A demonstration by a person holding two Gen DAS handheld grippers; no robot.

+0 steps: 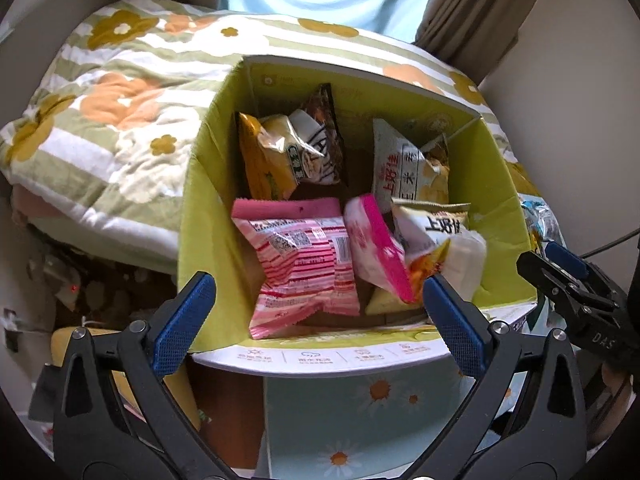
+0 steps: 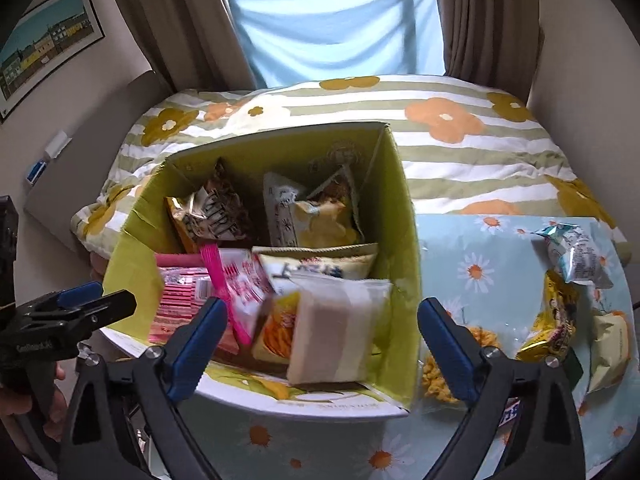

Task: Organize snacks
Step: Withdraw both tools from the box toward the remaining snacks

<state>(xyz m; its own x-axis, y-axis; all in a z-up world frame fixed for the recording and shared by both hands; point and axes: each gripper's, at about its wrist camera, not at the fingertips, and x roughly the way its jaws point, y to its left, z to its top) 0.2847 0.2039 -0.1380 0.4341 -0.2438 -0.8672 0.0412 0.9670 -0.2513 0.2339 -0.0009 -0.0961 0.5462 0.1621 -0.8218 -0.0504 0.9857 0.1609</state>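
Note:
A green cardboard box (image 1: 200, 220) (image 2: 404, 240) stands open on the daisy-print table (image 2: 500, 264), holding several snack packets. Among them are a pink striped packet (image 1: 304, 264), a pink-and-white one (image 1: 376, 248) and a yellow bag (image 1: 264, 156). My left gripper (image 1: 316, 284) hangs open over the box's near edge with nothing between its pads. My right gripper (image 2: 324, 304) is open too. A blurred white packet (image 2: 340, 336) (image 1: 464, 264) lies in the box's near corner, framed by its fingers, and touches neither pad. Each gripper shows at the edge of the other view.
Loose snacks lie on the table right of the box: a silver-blue packet (image 2: 576, 256), a yellow wrapper (image 2: 556, 320), a pale bag (image 2: 608, 344) and a yellow-orange bag (image 2: 436, 368). A flowered quilt (image 2: 460, 140) lies behind the box. A hand (image 2: 52, 400) holds the left gripper.

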